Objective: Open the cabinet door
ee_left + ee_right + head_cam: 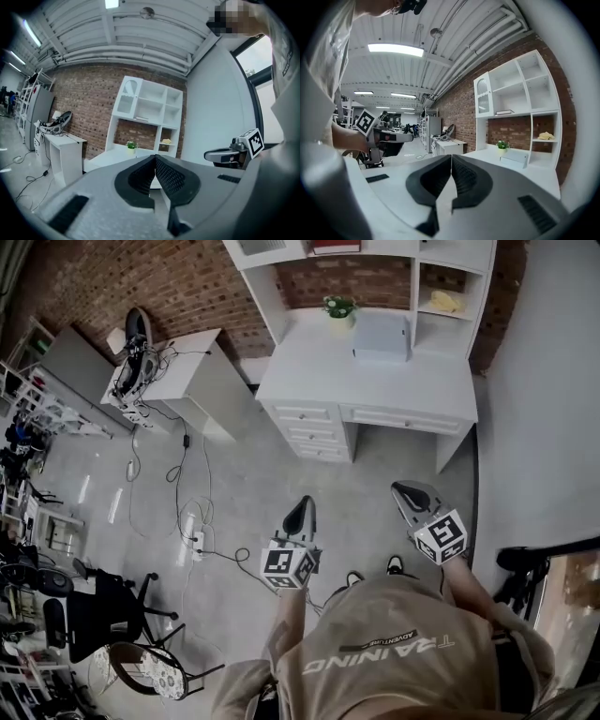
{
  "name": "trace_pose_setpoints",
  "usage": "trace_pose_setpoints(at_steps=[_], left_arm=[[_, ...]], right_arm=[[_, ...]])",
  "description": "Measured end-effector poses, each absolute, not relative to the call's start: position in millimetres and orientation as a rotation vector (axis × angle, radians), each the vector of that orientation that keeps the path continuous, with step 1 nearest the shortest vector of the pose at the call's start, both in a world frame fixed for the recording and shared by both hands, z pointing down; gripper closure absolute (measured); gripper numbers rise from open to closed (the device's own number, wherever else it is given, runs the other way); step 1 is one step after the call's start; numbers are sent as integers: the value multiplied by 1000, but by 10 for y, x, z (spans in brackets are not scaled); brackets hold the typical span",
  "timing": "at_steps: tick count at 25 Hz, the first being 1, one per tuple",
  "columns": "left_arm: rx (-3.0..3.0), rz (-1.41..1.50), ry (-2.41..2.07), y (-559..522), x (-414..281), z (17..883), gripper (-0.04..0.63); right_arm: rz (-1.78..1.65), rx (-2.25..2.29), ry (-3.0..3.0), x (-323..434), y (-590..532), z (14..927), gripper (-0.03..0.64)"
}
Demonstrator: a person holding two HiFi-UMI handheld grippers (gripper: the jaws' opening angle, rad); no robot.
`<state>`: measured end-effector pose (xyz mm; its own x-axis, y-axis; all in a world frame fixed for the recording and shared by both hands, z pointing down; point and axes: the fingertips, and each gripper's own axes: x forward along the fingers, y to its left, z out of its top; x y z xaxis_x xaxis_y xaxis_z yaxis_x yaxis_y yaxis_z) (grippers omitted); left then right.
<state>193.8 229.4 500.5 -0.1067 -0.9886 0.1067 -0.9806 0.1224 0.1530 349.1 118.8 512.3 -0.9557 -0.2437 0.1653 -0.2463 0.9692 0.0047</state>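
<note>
Left gripper [154,158]: jaws pressed together, nothing between them. Right gripper [451,158]: likewise clenched and empty. Both are held in front of the person, well apart from the furniture.

Bare floor [253,488] lies ahead. Cables [187,512] trail off to the left, clear of a straight approach.

Beyond stands the white desk surface [309,357], carrying a plant pot [339,311] and a grey box [382,337]. The cabinet door [127,98], arched, sits at the upper left of the hutch above it and appears shut.

Assessment: task not begun. Approach, reach over the surface, grasp and pull are all left to do. A wall [544,381] closes the right side; the left is open.
</note>
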Motion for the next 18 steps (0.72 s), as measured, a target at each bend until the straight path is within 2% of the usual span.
trace_pose_setpoints(at_steps=[13,18], left_arm=[[1897,-123,-2177,2760,1456,5344,586],[1862,-10,-2194,2910,1374,5525,586]], right_arm=[[-18,339,-2848,3150,1822,5393,603],[25,267,-2874,2828,1953,5358,603]])
